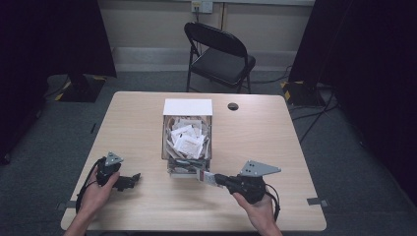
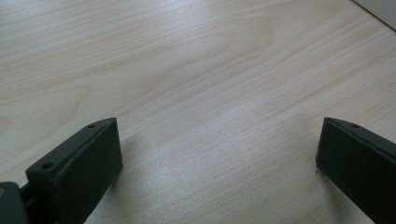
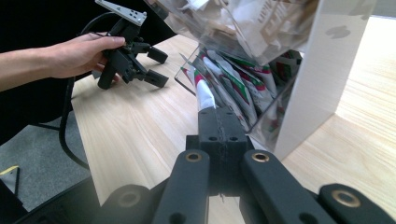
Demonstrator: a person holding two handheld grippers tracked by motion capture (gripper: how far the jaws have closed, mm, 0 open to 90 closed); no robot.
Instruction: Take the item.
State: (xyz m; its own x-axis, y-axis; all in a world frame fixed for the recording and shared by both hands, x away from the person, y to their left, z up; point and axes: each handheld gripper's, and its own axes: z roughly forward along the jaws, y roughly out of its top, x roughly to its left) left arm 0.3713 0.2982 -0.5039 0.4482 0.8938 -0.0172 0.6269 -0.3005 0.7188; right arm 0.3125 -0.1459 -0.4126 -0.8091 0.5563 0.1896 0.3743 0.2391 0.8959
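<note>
The right gripper (image 3: 205, 100) is clamping its jaws tight on a white, red-and-green sachet (image 3: 203, 93) that is sticking out of the low front slot of the clear dispenser box (image 1: 187, 135), just ahead of the jaw tips. The left gripper (image 1: 129, 181) is standing wide open over bare table (image 2: 196, 70), nothing between its jaws. The right gripper view is revealing striped sachets packed behind the slot; the high view is showing a folding chair (image 1: 219, 55) beyond the table.
</note>
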